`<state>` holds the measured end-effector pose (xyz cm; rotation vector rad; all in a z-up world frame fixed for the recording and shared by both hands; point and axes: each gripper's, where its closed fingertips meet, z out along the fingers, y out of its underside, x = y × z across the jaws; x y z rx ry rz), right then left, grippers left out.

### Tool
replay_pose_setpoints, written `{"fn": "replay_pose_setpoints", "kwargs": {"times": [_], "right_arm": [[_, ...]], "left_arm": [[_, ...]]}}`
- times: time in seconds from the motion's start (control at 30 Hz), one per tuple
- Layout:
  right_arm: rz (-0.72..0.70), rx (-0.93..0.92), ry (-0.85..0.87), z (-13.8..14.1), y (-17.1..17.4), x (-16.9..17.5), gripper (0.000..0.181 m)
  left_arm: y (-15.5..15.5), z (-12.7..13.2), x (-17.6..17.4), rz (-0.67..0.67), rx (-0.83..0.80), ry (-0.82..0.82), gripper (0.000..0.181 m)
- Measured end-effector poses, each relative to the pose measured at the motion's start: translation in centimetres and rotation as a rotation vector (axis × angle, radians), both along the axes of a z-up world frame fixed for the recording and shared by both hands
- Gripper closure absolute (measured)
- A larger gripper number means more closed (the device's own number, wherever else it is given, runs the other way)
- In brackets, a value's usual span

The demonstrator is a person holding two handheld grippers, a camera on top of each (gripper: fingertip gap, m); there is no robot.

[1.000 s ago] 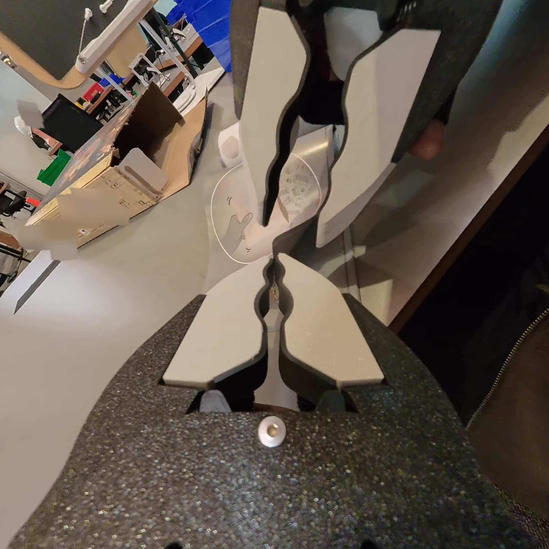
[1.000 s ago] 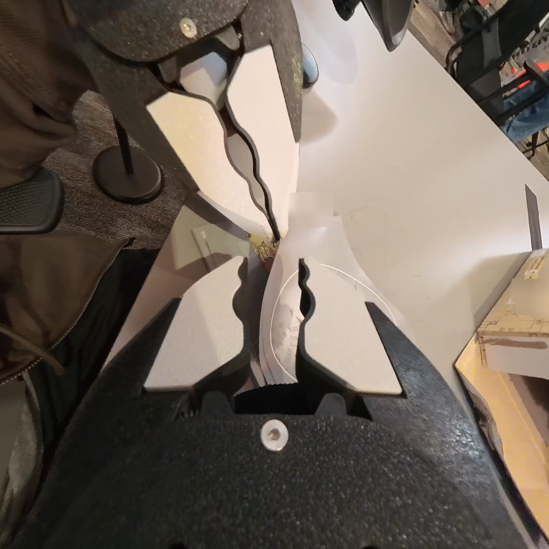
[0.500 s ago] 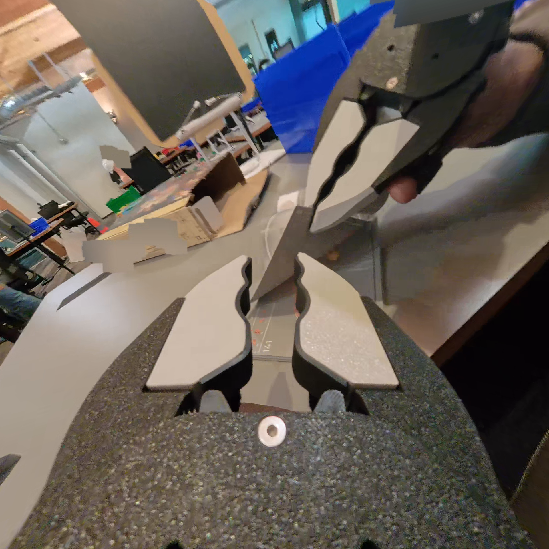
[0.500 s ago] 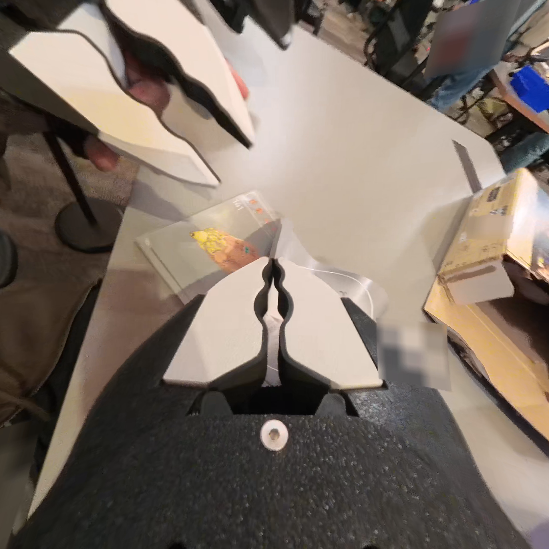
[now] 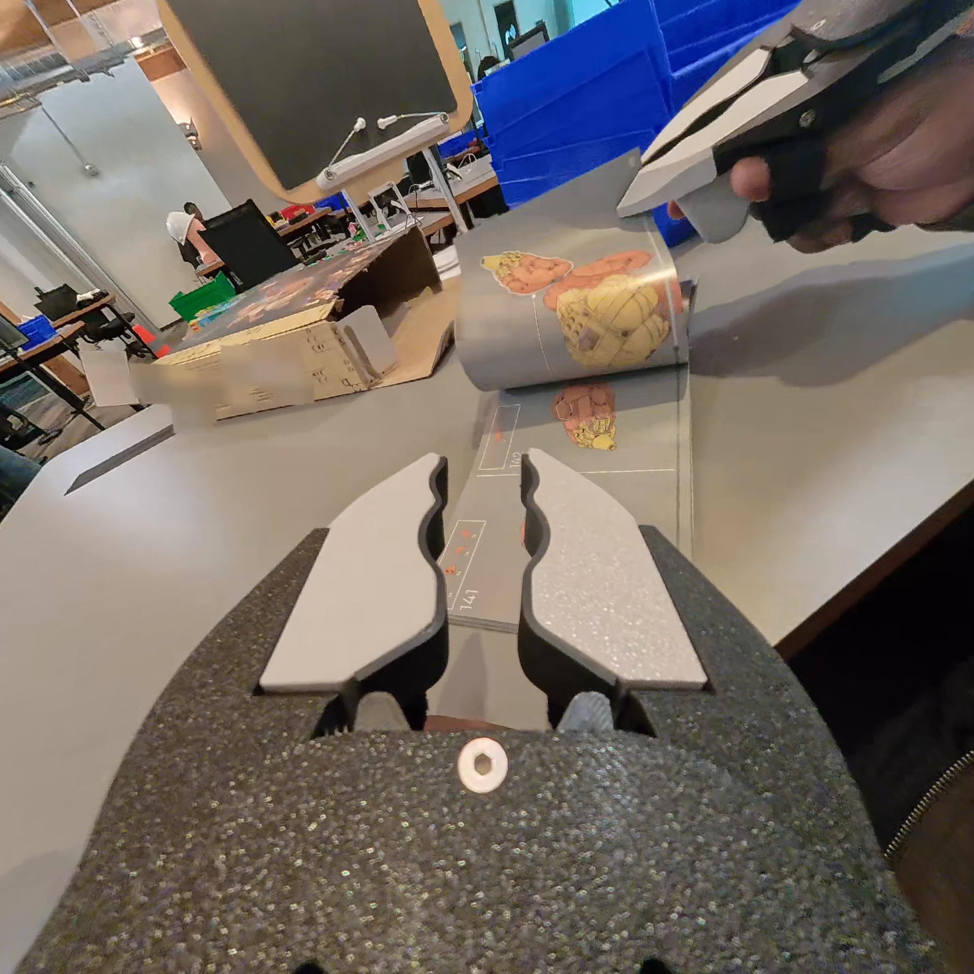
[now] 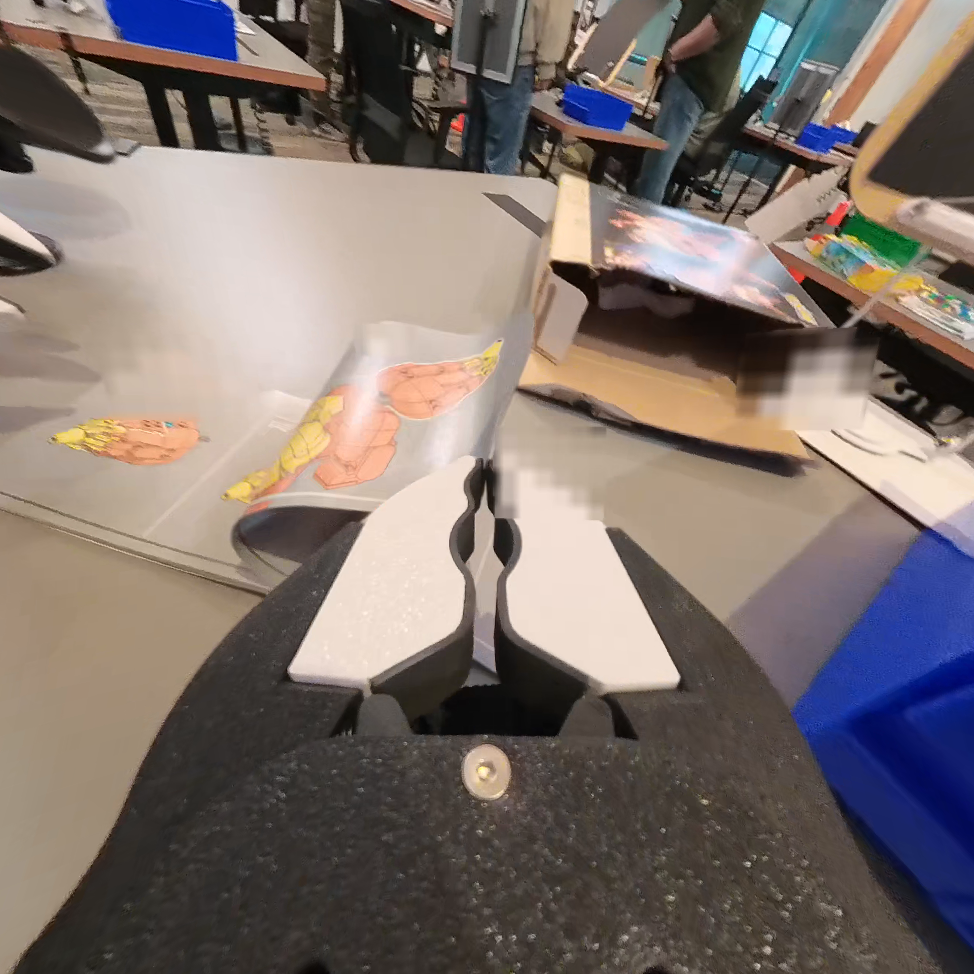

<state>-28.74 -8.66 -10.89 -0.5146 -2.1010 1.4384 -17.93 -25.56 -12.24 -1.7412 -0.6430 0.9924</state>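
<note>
Left wrist view: left hand-held gripper (image 5: 484, 469) released, empty, low over booklet (image 5: 590, 448) on surface (image 5: 211, 527); spine runs toward 12 o'clock. Right wrist view: right hand-held gripper (image 6: 487, 474) clenched on page (image 6: 400, 400), which curls toward 10 o'clock

Between the fingers of your left gripper (image 5: 485, 458), the open instruction booklet (image 5: 580, 490) bears a small printed number at its near page corner. Farther left, the cardboard box (image 5: 295, 342) carries print too small to read.
</note>
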Motion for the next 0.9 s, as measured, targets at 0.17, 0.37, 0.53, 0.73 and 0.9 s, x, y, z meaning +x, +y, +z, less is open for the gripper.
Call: {"fn": "replay_pose_setpoints", "kwargs": {"times": [0.17, 0.37, 0.53, 0.73, 0.9], "right_arm": [[-0.06, 0.016, 0.001, -0.9, 2.5, -0.9, 0.18], [-0.11, 0.038, 0.037, -1.0, 4.2, -1.7, 0.18], [-0.143, 0.071, 0.067, -1.2, 5.1, -2.3, 0.18], [-0.212, 0.194, 0.088, -2.6, 6.8, -3.6, 0.18], [-0.248, 0.318, 0.0, -5.4, 8.5, -4.4, 0.172]], "left_arm": [[0.4, -0.6, -0.3, -0.003, -0.015, -0.024, 0.155], [0.6, -0.9, -0.4, 0.0, -0.024, -0.039, 0.155], [0.5, -1.2, -0.4, 0.007, -0.03, -0.051, 0.155], [0.4, -1.4, -0.4, 0.01, -0.031, -0.064, 0.155], [0.7, -1.6, -0.3, 0.001, -0.038, -0.081, 0.155]]}}
